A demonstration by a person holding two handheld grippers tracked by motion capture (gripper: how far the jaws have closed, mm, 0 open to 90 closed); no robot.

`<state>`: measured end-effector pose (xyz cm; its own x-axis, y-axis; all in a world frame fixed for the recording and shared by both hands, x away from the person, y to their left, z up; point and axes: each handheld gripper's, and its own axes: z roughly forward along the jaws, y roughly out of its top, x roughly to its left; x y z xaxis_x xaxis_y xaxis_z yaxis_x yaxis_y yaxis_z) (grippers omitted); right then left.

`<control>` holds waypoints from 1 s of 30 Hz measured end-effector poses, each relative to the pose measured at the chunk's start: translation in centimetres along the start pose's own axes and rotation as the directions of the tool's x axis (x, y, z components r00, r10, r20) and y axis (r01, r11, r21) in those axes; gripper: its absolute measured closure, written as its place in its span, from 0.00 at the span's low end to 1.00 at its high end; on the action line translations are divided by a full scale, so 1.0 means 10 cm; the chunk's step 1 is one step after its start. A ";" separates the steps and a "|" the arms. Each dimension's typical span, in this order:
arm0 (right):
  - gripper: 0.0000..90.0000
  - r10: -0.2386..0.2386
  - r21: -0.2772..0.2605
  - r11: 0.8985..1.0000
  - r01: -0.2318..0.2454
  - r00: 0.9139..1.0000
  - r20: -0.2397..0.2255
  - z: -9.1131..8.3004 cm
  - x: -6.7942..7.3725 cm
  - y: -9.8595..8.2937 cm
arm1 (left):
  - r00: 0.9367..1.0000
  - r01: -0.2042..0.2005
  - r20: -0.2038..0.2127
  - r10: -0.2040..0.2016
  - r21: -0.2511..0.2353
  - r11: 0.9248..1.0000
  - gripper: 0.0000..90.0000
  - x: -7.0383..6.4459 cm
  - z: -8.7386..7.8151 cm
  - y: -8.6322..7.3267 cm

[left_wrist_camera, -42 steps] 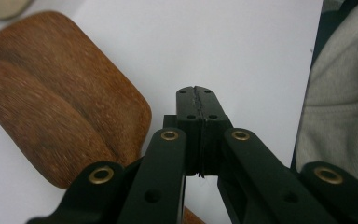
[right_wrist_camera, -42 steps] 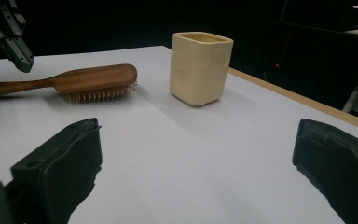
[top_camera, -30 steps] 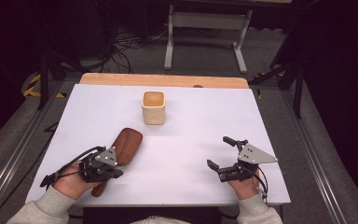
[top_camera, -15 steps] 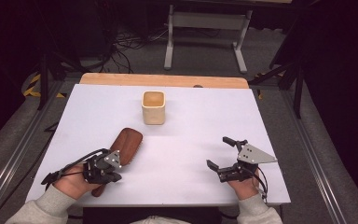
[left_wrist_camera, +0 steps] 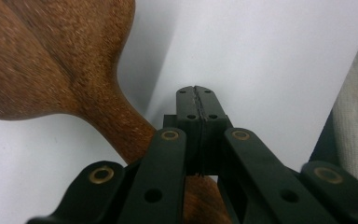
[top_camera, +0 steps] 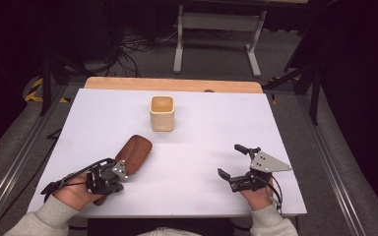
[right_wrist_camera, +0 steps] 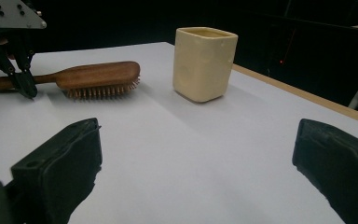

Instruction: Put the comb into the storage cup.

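Dark floor, trailing cables and a grey metal stand (top_camera: 216, 29) lie behind the white-topped bench (top_camera: 202, 142), whose far edge shows a strip of bare wood.

On the bench, the cream square-sided cup (top_camera: 162, 112) stands upright a little left of centre, toward the far edge, its mouth open and seemingly empty. Nearer the left front corner lies the brown wooden paddle hairbrush (top_camera: 134, 153), bristles down, head pointing toward the cup and handle running back toward the person's left hand (top_camera: 74, 191).

The left gripper (left_wrist_camera: 196, 93) sits low just beside the brush handle, its jaws pressed fully together with nothing between them; the handle passes to one side of and under them. The right gripper (top_camera: 232, 162) rests near the right front corner, well apart from both things, jaws spread wide and holding nothing.

By my reading, the step in hand is the approach to the brush, with no grasp made. The next move calls for the left jaws to part, shift sideways to straddle the narrow handle, and close there before any lift, likely toward the cup.
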<state>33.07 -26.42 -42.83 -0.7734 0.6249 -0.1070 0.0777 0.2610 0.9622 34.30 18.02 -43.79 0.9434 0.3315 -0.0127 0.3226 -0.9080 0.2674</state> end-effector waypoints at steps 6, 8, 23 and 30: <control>0.02 0.003 0.001 1.000 -0.003 1.000 0.000 0.00 0.00 0.00 | 1.000 0.015 0.004 -0.015 0.008 1.000 1.00 0.04 -0.01 -0.05; 0.02 0.000 -0.001 1.000 0.000 1.000 0.000 0.00 0.00 0.00 | 1.000 0.019 -0.002 -0.019 0.012 1.000 1.00 0.05 -0.02 -0.07; 0.02 0.000 -0.001 1.000 0.000 1.000 -0.004 0.00 0.01 0.00 | 0.997 0.079 -0.015 -0.079 0.012 0.997 1.00 0.20 -0.06 -0.22; 0.02 0.002 -0.001 1.000 -0.002 1.000 -0.003 0.00 0.01 0.00 | 0.994 0.102 -0.038 -0.101 0.015 0.995 1.00 0.29 -0.07 -0.26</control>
<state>33.04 -26.34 -42.86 -0.7753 0.6228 -0.1045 0.0786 0.2594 0.9626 36.11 21.49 -43.86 0.9024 0.4310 -0.0030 0.4179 -0.8733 0.2503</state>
